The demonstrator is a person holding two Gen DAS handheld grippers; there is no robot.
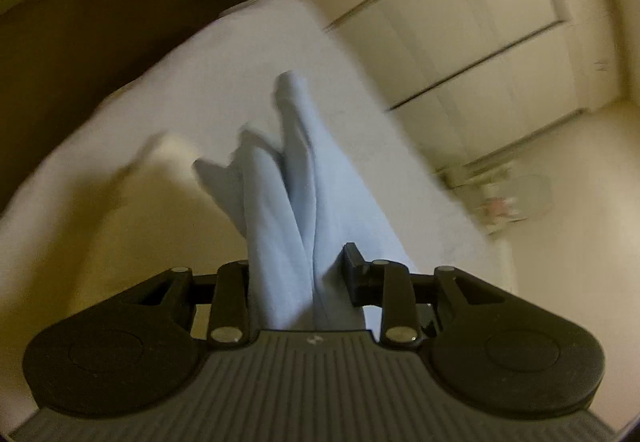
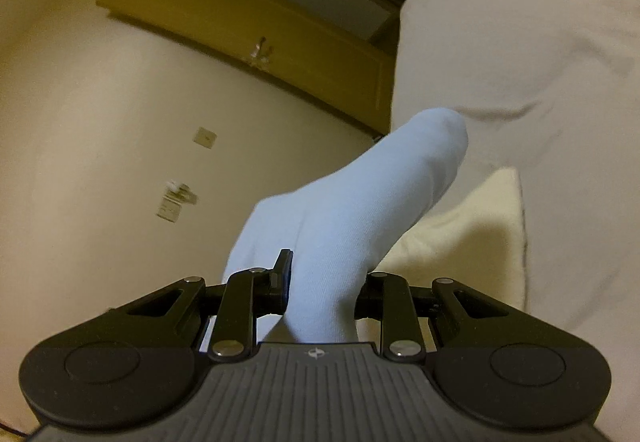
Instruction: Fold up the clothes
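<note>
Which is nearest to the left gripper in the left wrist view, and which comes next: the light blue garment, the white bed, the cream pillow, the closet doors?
1. Light blue garment: clamped in the left gripper.
2. Cream pillow: lower left, on the bed.
3. White bed: under both, stretching away.
4. Closet doors: upper right, beyond the bed.

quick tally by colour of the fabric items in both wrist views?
Light blue garment, clamped in the left gripper and in the right gripper: 1
White bed sheet: 1
Cream cloth lying on the sheet: 1
Total: 3
</note>
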